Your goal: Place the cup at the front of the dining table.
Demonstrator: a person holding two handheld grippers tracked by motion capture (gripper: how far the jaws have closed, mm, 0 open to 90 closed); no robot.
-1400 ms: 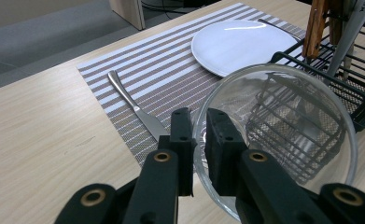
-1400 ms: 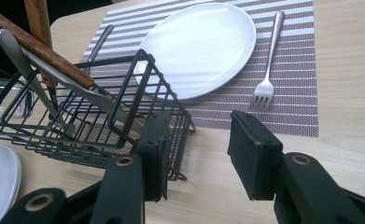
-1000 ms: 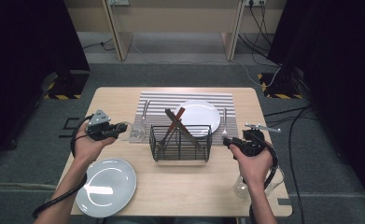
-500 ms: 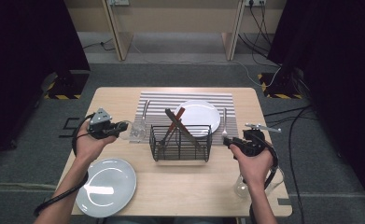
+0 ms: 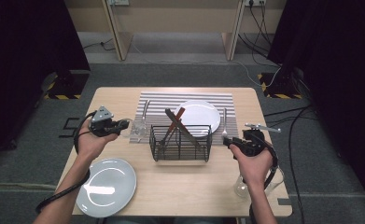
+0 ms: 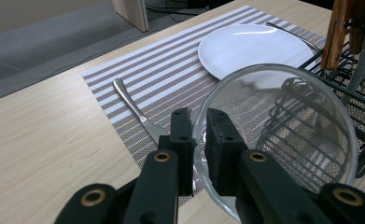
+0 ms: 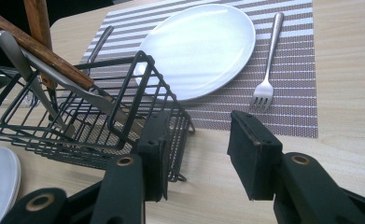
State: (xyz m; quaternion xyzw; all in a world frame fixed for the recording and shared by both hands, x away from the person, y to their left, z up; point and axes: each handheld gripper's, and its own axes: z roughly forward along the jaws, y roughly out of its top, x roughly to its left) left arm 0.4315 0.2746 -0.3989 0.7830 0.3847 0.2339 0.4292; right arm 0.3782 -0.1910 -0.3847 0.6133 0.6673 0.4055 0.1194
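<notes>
The left gripper point(image 6: 198, 140) pinches a glass point(image 6: 283, 135) rim (tilted); the right gripper point(image 7: 196, 151) jaws gape empty.

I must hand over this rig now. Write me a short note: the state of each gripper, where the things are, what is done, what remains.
Left gripper: shut on the rim of a clear glass, held just off the striped placemat's left edge, near the knife.
Right gripper: open, holding nothing, beside the wire basket, close to the fork.
Done: plate, knife and fork lie on the placemat.
Left: probably to set the glass down.
</notes>
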